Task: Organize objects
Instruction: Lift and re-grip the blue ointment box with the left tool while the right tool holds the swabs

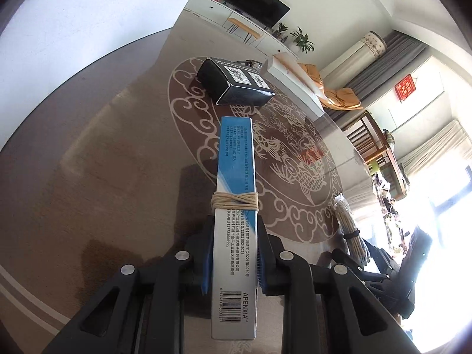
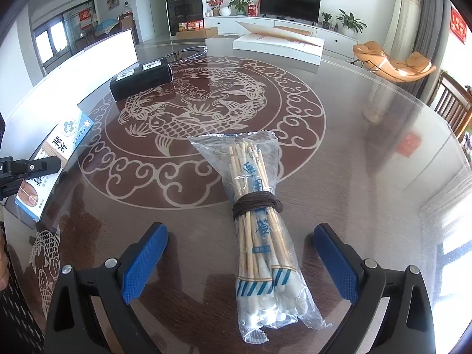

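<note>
My left gripper (image 1: 234, 265) clamps the blue-and-white box (image 1: 234, 206) (twine-wrapped); my right gripper (image 2: 240, 261) gapes wide around the swab packet (image 2: 259, 236).

- Tabletop (image 2: 354, 153) – glossy brown, with a pale fish-and-cloud medallion at its middle.
- Television (image 2: 290, 1), dark, on a white cabinet (image 2: 336, 34) against the far wall.
- Potted plants (image 2: 351, 22) beside the screen.
- Orange lounge chair (image 2: 392, 62) – near grey curtains (image 2: 427, 6).
</note>
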The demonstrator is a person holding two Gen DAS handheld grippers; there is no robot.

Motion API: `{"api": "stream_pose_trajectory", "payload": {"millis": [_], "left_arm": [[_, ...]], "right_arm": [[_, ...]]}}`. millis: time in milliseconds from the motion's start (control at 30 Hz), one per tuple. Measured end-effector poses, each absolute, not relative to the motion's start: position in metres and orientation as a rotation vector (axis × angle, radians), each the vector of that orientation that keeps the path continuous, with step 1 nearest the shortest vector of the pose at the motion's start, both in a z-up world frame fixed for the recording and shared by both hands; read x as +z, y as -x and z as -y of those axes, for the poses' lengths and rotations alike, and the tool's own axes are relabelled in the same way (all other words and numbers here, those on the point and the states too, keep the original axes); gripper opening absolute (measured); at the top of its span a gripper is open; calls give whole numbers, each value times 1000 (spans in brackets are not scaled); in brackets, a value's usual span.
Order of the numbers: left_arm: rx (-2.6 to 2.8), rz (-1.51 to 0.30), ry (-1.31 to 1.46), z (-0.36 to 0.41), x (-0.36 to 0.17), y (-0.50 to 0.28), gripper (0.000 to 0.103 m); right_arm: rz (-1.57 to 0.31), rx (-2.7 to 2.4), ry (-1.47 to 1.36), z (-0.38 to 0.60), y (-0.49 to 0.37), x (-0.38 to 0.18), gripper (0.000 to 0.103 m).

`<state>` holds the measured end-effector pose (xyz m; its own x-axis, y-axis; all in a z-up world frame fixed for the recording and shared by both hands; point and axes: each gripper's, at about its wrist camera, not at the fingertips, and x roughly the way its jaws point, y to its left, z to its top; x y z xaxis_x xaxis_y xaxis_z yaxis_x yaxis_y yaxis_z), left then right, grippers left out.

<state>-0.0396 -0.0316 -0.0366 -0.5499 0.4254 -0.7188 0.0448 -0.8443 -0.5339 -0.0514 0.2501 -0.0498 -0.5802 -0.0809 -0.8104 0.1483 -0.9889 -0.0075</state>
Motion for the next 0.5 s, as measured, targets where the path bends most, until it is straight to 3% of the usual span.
{"api": "stream_pose_trajectory", "payload": {"millis": [100,167,233,500], "left_arm": [[2528,739,1339,34,-33,42,43],[2590,695,1335,35,-27,40,76],[2672,635,1360,34,-24,39,88],[2798,570,1365,43,-14,35,88]], "right_arm": [[-112,-2680,-1370,-250,51,-50,100],[-112,-2682,-1370,-250,51,-50,100],[-111,-2682,-1371,-250,51,-50,100],[-110,-2684,-1375,-250,52,-51,101]]}}
